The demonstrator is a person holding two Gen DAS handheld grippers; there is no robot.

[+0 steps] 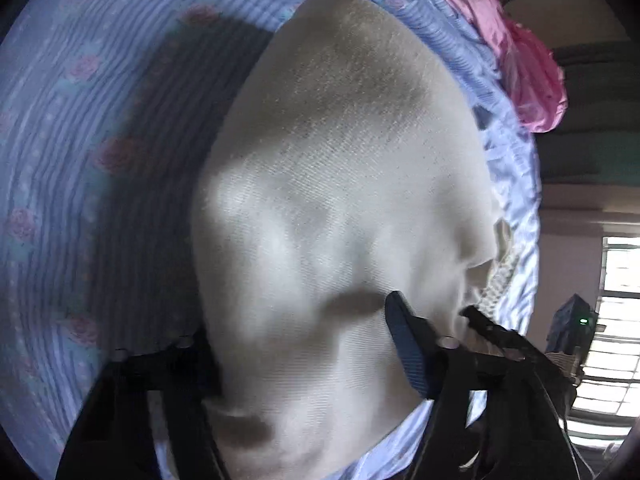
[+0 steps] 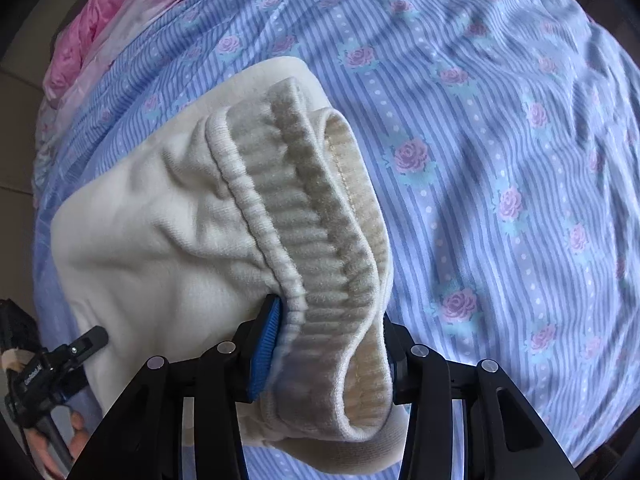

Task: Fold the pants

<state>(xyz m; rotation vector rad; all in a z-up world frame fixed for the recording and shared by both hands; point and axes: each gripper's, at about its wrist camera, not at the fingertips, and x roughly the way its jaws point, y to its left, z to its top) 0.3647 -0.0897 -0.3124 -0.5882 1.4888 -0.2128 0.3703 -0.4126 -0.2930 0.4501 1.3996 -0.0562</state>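
Cream fleece pants (image 1: 340, 200) hang lifted above a bed. In the left wrist view my left gripper (image 1: 296, 340) is shut on the pants; cloth drapes over the left finger, and the blue-padded right finger (image 1: 408, 344) presses into the fabric. In the right wrist view my right gripper (image 2: 328, 344) is shut on the ribbed elastic waistband (image 2: 320, 240), with the blue pad (image 2: 266, 344) on its left side. The pants body (image 2: 152, 232) spreads to the left. The left gripper's black tip (image 2: 86, 340) shows at the lower left edge of the pants.
A blue striped bedsheet with pink roses (image 2: 500, 160) covers the bed under the pants. A pink quilt (image 1: 528, 68) lies bunched at the bed's far end; it also shows in the right wrist view (image 2: 104, 12). A bright window (image 1: 616, 320) is at the right.
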